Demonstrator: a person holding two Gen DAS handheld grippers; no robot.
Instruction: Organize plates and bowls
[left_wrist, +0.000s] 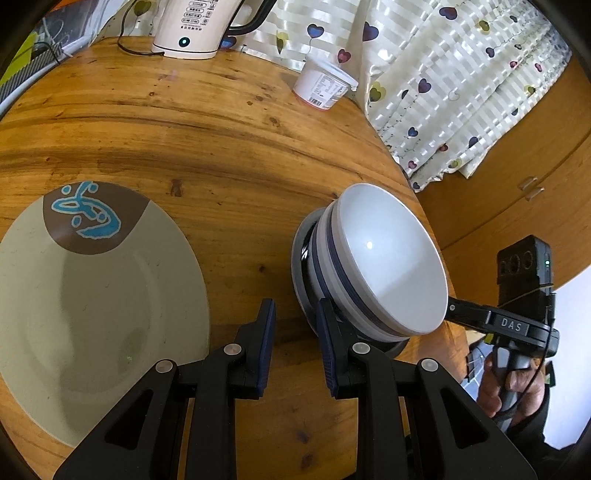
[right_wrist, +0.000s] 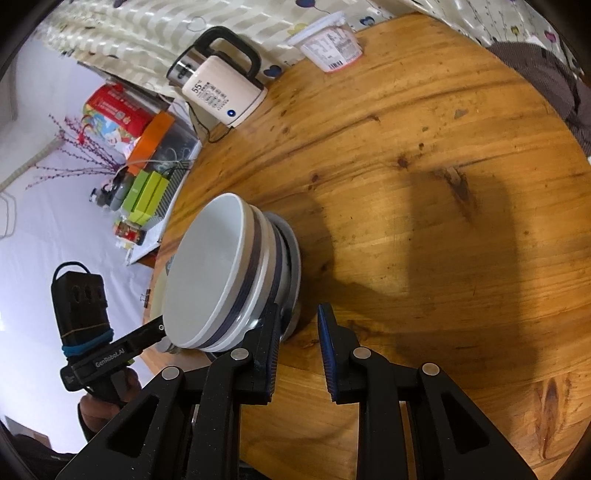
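A stack of white bowls with dark blue bands (left_wrist: 384, 258) stands on a small grey plate (left_wrist: 301, 269) on the wooden table (left_wrist: 221, 140). A large beige plate with a brown patch and blue drawing (left_wrist: 92, 306) lies to its left. My left gripper (left_wrist: 297, 332) is open and empty, between the beige plate and the bowl stack. In the right wrist view the same bowl stack (right_wrist: 218, 277) stands just left of my right gripper (right_wrist: 299, 343), which is open and empty; its left finger is beside the stack's base.
A cream electric kettle (left_wrist: 192, 26) with a cord and a white plastic tub (left_wrist: 323, 86) stand at the table's far edge by a heart-print curtain (left_wrist: 461, 81). Boxes and clutter (right_wrist: 147, 147) lie beyond the table's left edge in the right wrist view.
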